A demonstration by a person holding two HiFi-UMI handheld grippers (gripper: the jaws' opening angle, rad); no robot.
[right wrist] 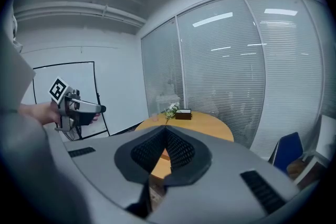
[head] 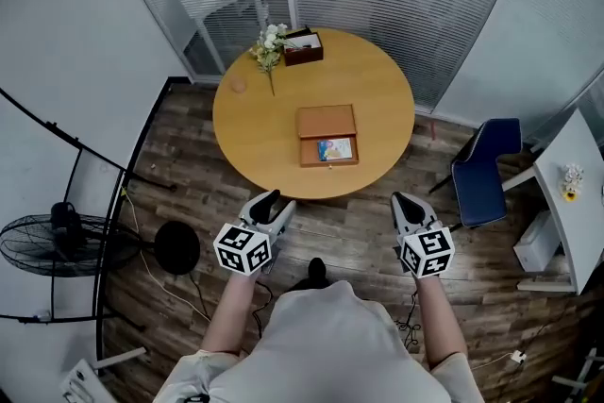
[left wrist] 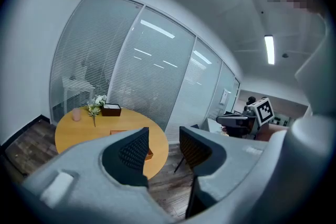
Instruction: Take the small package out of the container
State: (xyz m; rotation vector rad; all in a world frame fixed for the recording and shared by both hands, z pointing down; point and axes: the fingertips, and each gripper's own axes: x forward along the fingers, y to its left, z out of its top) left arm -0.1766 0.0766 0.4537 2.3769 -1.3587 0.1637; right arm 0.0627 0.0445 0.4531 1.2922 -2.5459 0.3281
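Left tongs stand released with nothing between the jaws, while the right tongs are clenched tip to tip on nothing. Both hang over the wooden floor, short of the round worktop. The container, a shallow brown box, lies open near the worktop's middle. The small package sits flat in its nearer half, colourful face up, not yet touched. The likeliest trouble is the package's flat lie. A jaw that cannot get under an edge would probably scrape the tray or push the whole light container across the smooth top, unless the other tongs steady it. The right tongs would also have to open before they can grip anything. A careless reach past the box could catch the flowers or the dark box at the far rim. How thick the package is and what is printed on it are too small to read. I cannot tell whether the plain half of the container is a hinged lid or a case with a drawer pulled out. In both gripper views the jaws cover most of the container, so only a sliver of it shows.
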